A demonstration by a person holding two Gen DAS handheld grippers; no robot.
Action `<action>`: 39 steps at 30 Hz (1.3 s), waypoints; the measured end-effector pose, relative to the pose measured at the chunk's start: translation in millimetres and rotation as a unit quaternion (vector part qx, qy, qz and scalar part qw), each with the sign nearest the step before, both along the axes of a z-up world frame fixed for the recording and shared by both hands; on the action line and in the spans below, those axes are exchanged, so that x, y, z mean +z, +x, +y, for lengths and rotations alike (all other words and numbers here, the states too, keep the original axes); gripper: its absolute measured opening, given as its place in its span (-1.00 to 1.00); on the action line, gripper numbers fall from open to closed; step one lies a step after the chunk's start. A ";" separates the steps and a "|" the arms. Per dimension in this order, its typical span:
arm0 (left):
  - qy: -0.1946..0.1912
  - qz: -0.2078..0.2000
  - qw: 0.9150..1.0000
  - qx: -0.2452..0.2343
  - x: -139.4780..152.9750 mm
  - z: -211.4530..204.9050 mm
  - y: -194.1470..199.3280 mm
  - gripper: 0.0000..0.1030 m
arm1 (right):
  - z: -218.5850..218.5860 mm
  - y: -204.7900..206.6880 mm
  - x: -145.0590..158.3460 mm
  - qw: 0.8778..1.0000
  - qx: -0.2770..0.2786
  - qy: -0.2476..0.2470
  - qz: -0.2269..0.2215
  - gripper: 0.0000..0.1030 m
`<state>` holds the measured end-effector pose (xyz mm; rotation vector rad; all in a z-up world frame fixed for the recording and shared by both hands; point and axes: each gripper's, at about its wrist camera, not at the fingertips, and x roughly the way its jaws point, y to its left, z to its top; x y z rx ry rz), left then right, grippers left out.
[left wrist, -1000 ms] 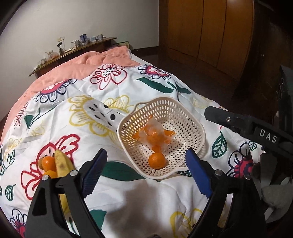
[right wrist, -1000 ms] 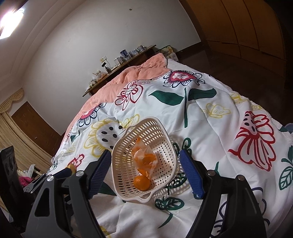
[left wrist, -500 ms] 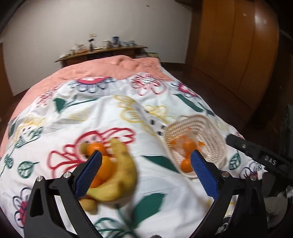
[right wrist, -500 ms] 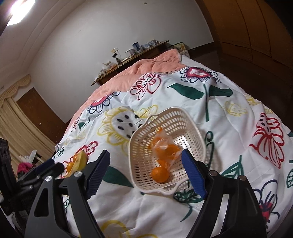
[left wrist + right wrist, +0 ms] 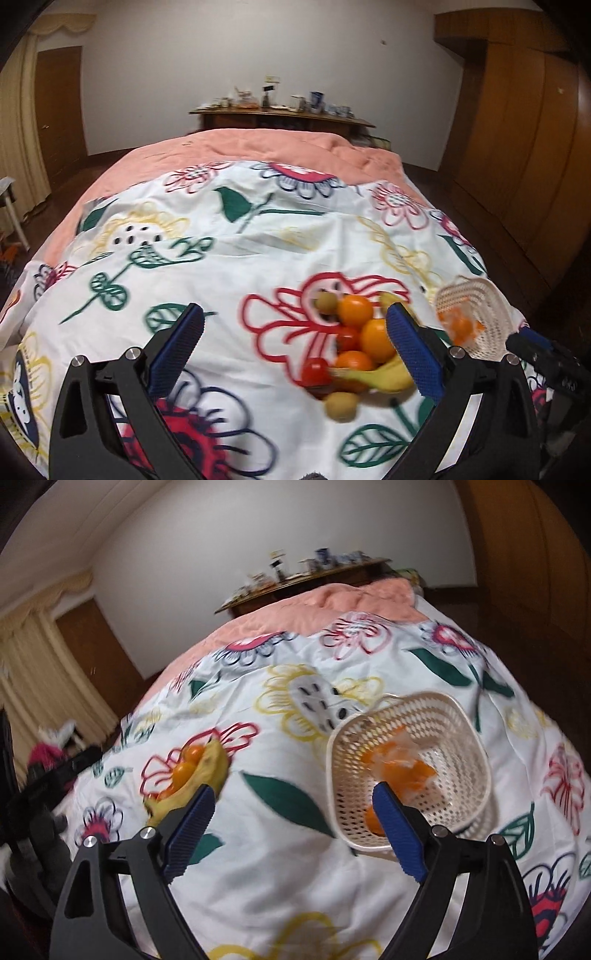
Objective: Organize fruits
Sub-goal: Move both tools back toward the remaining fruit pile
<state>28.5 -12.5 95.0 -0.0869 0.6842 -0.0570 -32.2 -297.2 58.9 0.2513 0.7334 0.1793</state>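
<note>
The white basket (image 5: pixel 408 771) stands on the bed, on the flowered quilt (image 5: pixel 258 240), and I use it as the landmark. Inside the basket lies a clear bag of orange fruit (image 5: pixel 399 764), and nearer to the camera from it, against the basket's wall, there is one loose orange (image 5: pixel 373 821), partly hidden by a blue pad.

To the left of the basket, apart from it, a pile of fruit (image 5: pixel 354 343) rests on the quilt on a red flower print. In this pile I can see several oranges (image 5: pixel 355 309), a banana (image 5: pixel 380 376) on the near side, two red round fruits (image 5: pixel 316 371), and two brownish-green ones that look like kiwis (image 5: pixel 340 406), one at the near edge and one at the far edge. The picture is blurred, so the smaller fruits are not sure.

The left hand-held gripper (image 5: pixel 295 350) hangs above the quilt to the left of the basket. Its jaws stand wide, they have just been opening, and nothing is between the pads; the right pad overlaps the pile only in the view.

The right hand-held gripper (image 5: pixel 295 834) hangs on the near side of the basket. Its jaws are also wide and have just been opening further, with only bare quilt between them.

Far behind the basket, a pink blanket (image 5: pixel 258 151) covers the end of the bed.
</note>
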 end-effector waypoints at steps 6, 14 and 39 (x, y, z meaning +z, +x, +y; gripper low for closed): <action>0.007 -0.006 1.000 0.015 -5.6 20.8 -6.2 0.94 | 64.2 -0.5 6.1 0.993 0.071 -0.098 -0.013 0.75; 0.006 -0.008 1.000 0.023 -10.3 36.0 -10.9 0.94 | 131.5 2.0 -12.8 0.965 0.150 -0.213 0.006 0.75; -0.001 0.009 1.000 0.020 -22.6 36.2 -9.2 0.94 | 111.2 54.8 -15.1 0.958 0.085 -0.266 0.064 0.80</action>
